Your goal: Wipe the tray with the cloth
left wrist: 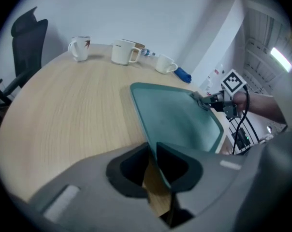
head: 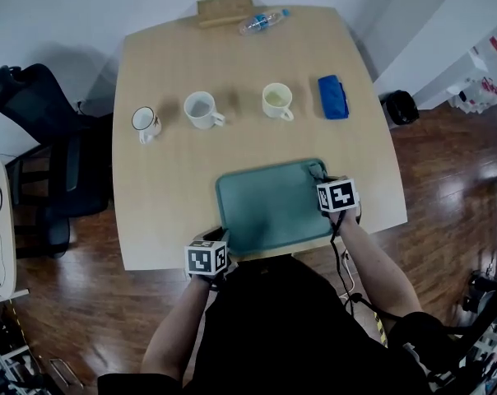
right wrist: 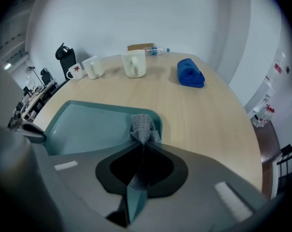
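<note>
A teal tray (head: pixel 269 208) lies on the wooden table near its front edge. My left gripper (head: pixel 221 237) is at the tray's near left corner, and in the left gripper view its jaws (left wrist: pixel 154 151) are shut on the tray's rim (left wrist: pixel 151 129). My right gripper (head: pixel 322 177) is over the tray's far right corner, shut on a crumpled grey cloth (head: pixel 315 169). In the right gripper view the cloth (right wrist: pixel 143 125) sticks out past the jaws and rests on the tray's corner (right wrist: pixel 155 117). The left gripper view shows the right gripper (left wrist: pixel 214 101) at that same corner.
Behind the tray stand three mugs (head: pixel 146 123) (head: pixel 202 109) (head: pixel 277 100) in a row, with a folded blue cloth (head: pixel 332 96) to their right. A plastic bottle (head: pixel 261 21) and a wooden block (head: pixel 225 9) lie at the far edge. A black chair (head: pixel 34 113) stands left.
</note>
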A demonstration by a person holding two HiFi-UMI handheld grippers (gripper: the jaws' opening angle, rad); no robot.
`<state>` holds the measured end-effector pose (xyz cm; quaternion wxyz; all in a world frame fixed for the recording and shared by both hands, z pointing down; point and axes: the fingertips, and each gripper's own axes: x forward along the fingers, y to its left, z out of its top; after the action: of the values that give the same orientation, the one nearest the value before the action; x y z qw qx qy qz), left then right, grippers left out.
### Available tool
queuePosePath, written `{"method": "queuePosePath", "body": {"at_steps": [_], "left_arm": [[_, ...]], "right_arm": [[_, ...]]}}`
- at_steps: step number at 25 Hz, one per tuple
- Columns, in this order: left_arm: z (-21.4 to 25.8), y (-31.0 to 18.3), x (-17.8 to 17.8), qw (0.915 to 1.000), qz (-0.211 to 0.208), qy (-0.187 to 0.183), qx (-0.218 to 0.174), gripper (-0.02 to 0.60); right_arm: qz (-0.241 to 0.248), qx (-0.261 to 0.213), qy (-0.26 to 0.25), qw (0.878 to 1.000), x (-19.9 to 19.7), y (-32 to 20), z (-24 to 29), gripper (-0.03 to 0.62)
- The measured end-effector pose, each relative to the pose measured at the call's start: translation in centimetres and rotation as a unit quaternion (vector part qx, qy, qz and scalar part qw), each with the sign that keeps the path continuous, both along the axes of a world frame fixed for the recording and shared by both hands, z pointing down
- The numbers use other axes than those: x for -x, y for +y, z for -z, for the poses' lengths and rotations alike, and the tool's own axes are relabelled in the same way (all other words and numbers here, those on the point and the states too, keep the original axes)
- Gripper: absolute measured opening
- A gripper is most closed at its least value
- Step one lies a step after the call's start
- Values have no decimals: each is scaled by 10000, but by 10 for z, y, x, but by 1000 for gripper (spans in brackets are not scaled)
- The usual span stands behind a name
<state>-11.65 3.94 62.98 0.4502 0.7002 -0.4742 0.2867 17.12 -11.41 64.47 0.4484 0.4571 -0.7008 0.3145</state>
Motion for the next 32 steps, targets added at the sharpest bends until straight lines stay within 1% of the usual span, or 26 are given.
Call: {"method": "queuePosePath", "body": {"at_steps": [3, 6, 8, 12, 17, 23, 26, 28, 30, 32], "left_arm": [[0, 0, -1, 10000, 5, 5, 5, 57], [-2, -2, -3, 10000, -30, 54, 12, 57], [-2, -1, -3, 10000, -53, 61, 12, 57], [0, -1, -3, 9999, -90, 63, 6, 57], [1, -2, -3, 9995, -65, 283, 77, 57], [2, -2, -3, 9988, -186, 448, 94, 58], [1, -3, -1, 9985, -190, 504, 66, 58], [1, -3, 0, 9984, -171, 541, 68, 57], [1, -2, 2, 9982, -150, 561, 113, 57], [1, -2, 4, 9983, -105, 551, 137, 56]], "right_arm": [[33, -121, 241, 9996, 5, 2, 0, 25], [26, -96, 102, 9999, 30, 7, 1, 25], [186, -25, -90, 9998, 60, 13, 1, 25], [738, 103, -310, 9967, 130, 30, 1, 25], [1339, 204, -589, 9890, 216, 48, 6, 25], [1899, 343, -713, 9786, 288, 70, 10, 26], [2112, 316, -647, 9748, 306, 74, 15, 25], [2165, 304, -662, 9736, 310, 76, 17, 25], [2069, 344, -749, 9749, 304, 75, 18, 25], [1964, 256, -696, 9777, 285, 70, 22, 26]]}}
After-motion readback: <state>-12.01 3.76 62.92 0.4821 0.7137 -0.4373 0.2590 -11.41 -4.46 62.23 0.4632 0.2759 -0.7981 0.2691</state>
